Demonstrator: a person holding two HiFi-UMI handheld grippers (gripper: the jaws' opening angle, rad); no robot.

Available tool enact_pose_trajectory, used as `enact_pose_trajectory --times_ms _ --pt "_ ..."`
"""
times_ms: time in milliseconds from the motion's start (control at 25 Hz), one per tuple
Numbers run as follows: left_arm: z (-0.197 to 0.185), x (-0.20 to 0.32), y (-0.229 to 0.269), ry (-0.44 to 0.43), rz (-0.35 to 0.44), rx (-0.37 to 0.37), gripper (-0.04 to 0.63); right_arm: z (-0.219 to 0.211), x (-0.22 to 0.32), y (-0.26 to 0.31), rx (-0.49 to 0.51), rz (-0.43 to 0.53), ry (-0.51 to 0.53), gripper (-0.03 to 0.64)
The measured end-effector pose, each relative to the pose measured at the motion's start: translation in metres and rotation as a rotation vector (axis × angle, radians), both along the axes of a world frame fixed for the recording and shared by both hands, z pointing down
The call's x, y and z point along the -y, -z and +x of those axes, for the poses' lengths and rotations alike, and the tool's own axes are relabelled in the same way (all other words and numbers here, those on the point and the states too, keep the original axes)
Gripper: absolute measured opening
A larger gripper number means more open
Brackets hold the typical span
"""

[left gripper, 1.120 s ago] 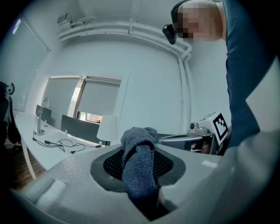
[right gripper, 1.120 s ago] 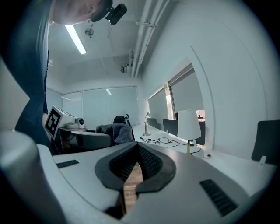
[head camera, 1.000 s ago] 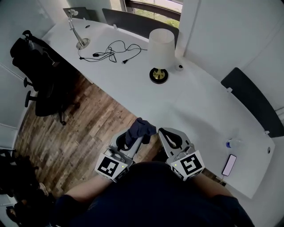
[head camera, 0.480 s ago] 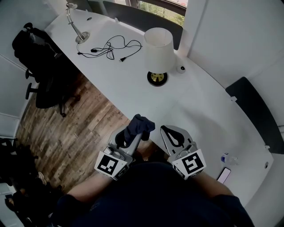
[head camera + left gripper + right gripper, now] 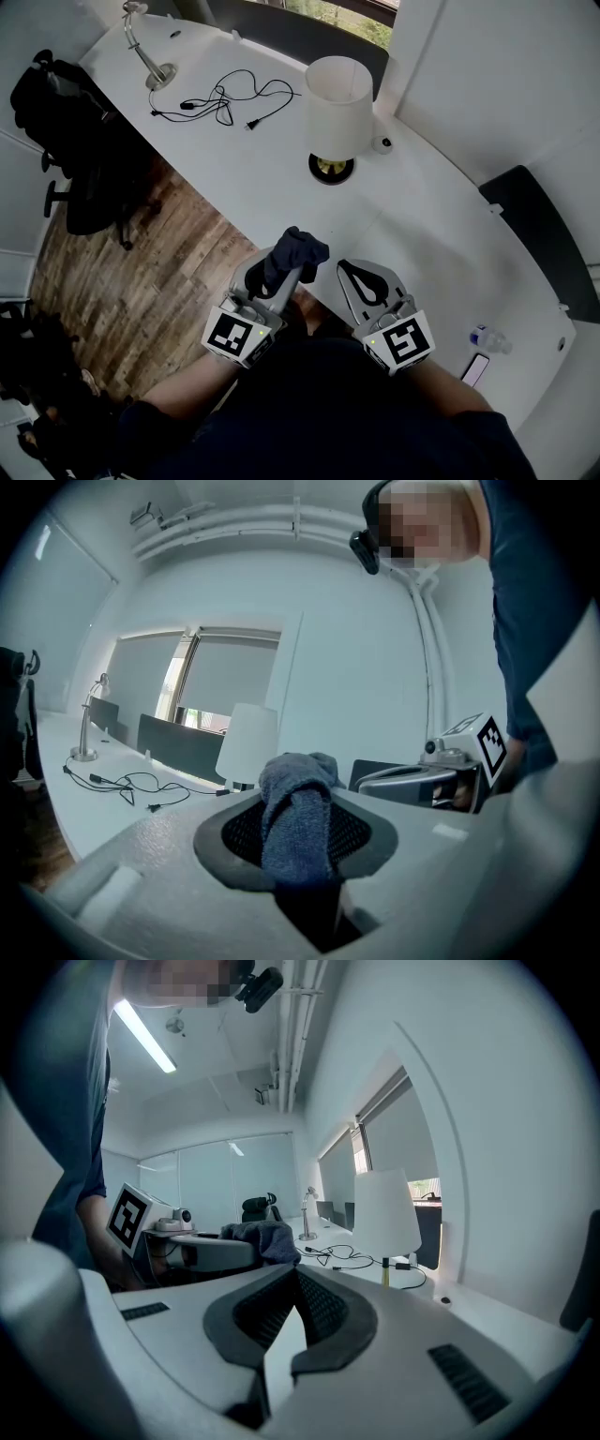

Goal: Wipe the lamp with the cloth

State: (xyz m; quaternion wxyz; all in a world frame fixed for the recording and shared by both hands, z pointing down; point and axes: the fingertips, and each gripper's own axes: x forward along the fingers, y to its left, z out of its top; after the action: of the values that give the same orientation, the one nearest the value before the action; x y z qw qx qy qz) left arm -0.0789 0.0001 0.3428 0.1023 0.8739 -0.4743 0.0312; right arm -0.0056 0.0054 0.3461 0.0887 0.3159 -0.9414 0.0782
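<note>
- Head view: the left gripper (image 5: 292, 278) is clamped shut on the cloth (image 5: 296, 255), a dark blue, fuzzy bunched-up wad poking out past the tips.
- The right gripper (image 5: 347, 272) sits just beside it, grey plastic shell with black ribbed pads, closed and holding nothing.
- The lamp (image 5: 337, 101) stands well ahead of both on the white table (image 5: 422, 225). It has a smooth cream tapered shade over a round dark base with a brassy centre.
- A thin black cable (image 5: 223, 96) lies looped to its left, and a small clear bottle (image 5: 487, 338) lies near the right edge. Too tiny to see what's in it.
- Left gripper view: the terry-textured cloth is pinched between the mesh-patterned pads and folds over on top.
- Right gripper view: the two ribbed pads are pressed together, with nothing in between. The lamp is off to the right.
</note>
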Motion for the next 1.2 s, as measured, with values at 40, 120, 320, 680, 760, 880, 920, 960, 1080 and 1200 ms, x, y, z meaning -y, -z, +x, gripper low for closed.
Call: enact_pose_trajectory --times_ms 40,120,320,680,760,880,920,960,1080,1200 --pt "-0.002 0.006 -0.001 -0.003 0.001 0.001 0.118 -0.002 0.004 -0.001 0.0 -0.002 -0.004 0.009" --pt "-0.006 0.017 -0.006 -0.009 -0.002 0.005 0.118 -0.007 0.013 -0.003 0.003 -0.008 -0.015 0.009" --pt "-0.014 0.048 -0.026 -0.025 -0.018 0.017 0.118 -0.016 0.038 -0.013 -0.008 -0.019 -0.041 0.009" --pt "-0.024 0.102 -0.068 -0.03 -0.038 0.044 0.118 -0.024 0.077 -0.04 -0.028 -0.038 -0.081 0.009" --pt "-0.026 0.114 -0.08 -0.029 -0.052 0.062 0.118 -0.026 0.082 -0.045 -0.031 -0.042 -0.085 0.009" --pt "-0.028 0.135 -0.095 -0.021 -0.069 0.085 0.118 -0.027 0.089 -0.052 -0.033 -0.051 -0.1 0.009" --pt "-0.029 0.142 -0.099 -0.018 -0.071 0.092 0.118 -0.027 0.091 -0.054 -0.037 -0.053 -0.103 0.009" --pt "-0.029 0.149 -0.103 -0.015 -0.073 0.098 0.118 -0.026 0.092 -0.057 -0.04 -0.056 -0.107 0.009" --pt "-0.027 0.17 -0.116 -0.012 -0.081 0.113 0.118 -0.021 0.096 -0.066 -0.046 -0.074 -0.126 0.009" --pt "-0.025 0.188 -0.13 -0.016 -0.091 0.135 0.118 -0.015 0.1 -0.079 -0.059 -0.095 -0.142 0.009"
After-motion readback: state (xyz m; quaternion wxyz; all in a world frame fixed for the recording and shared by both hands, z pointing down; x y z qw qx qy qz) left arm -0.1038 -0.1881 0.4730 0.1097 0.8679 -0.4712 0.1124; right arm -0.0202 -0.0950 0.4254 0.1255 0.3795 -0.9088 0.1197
